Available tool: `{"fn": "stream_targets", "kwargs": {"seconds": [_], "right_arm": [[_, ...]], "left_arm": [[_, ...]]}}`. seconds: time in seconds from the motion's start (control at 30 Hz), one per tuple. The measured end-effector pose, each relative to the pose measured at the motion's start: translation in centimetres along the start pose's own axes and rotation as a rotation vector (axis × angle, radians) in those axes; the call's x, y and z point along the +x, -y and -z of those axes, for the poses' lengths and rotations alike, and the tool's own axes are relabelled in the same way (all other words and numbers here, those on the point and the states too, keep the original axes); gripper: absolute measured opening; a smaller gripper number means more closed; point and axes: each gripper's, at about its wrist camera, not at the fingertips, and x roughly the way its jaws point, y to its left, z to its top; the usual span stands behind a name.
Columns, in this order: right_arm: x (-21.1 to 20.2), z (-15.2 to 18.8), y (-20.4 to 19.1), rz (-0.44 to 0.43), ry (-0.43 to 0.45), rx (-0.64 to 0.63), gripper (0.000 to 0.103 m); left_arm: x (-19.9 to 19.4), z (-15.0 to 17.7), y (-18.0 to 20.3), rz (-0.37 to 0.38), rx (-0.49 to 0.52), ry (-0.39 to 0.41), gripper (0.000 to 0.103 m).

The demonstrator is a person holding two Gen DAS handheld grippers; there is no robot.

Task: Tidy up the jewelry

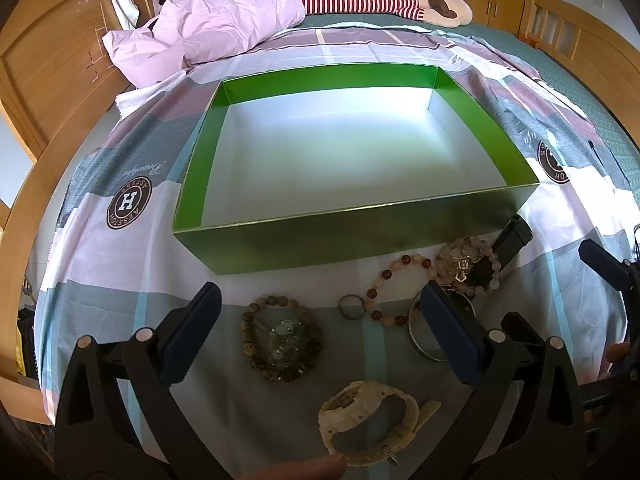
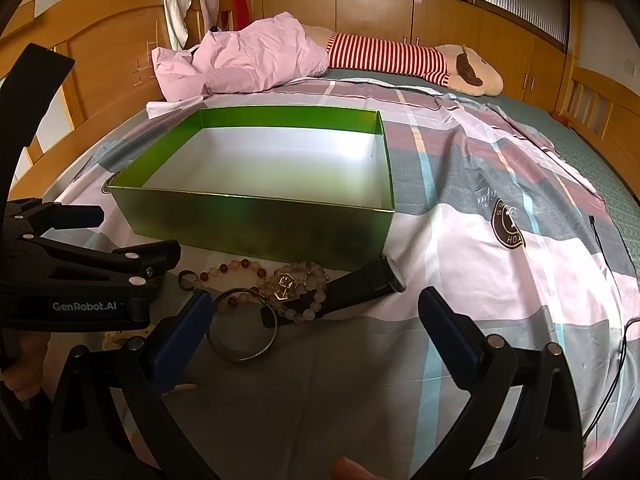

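Black tool (image 1: 320, 320) — blue pads (image 1: 200, 320).

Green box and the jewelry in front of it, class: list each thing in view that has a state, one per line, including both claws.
Green box: lidless, nothing inside.
Cream watch: strap unfastened, lying flat.
Brown bead bracelet: outside the box.
Silver bangle: flat on the sheet.
Black watch: lying outside the box.
Left claw: open, holding nothing.
Right claw: open, holding nothing.
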Motion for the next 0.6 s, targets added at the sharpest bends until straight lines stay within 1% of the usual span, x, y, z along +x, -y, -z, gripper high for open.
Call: {"fn": "stream_targets", "kwargs": {"seconds": [0.6], "right_arm": [[0.22,0.12,-0.31,-0.002,-0.007,-0.013,0.101]], "left_arm": [[0.34,0.09,0.33,0.001,0.012,-0.010,0.099]]}}
